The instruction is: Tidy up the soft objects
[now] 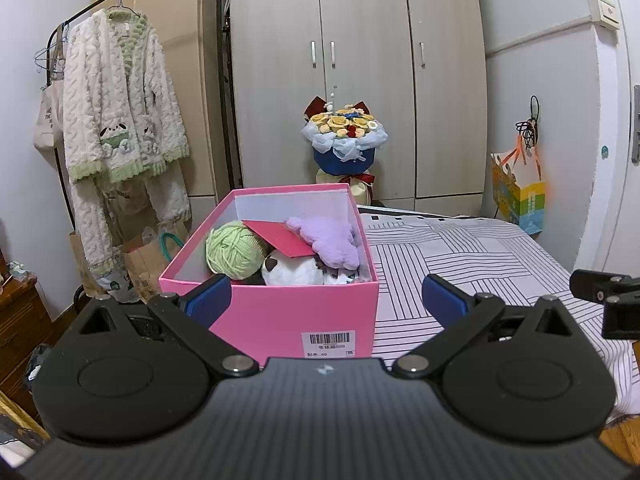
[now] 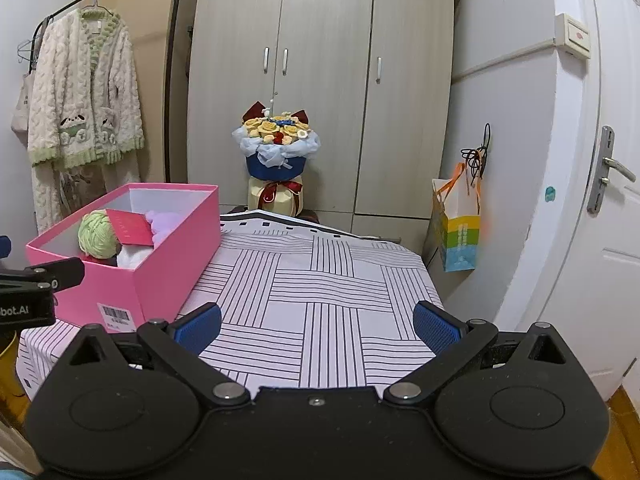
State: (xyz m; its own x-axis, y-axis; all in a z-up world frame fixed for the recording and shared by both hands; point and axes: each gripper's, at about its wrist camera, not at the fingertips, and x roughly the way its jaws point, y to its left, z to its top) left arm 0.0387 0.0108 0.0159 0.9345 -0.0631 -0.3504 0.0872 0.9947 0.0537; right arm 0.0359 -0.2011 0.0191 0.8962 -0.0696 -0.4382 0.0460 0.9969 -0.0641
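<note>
Both tools are hanging open and empty: the left tool (image 1: 326, 298) facing the pink box (image 1: 280, 312) holding yarn (image 1: 232, 250) and plush toys (image 1: 324, 240), the right tool (image 2: 318, 326) over the striped bench (image 2: 328, 280).

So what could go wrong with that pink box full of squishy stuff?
1. The pink box sits near the table's left edge, so a push from the open left gripper could slide it off.
2. The red card lies loosely across the green yarn ball and purple plush; grabbing either might flip it out.
3. The box looks crowded, so lifting one toy may drag a neighbour along.
</note>
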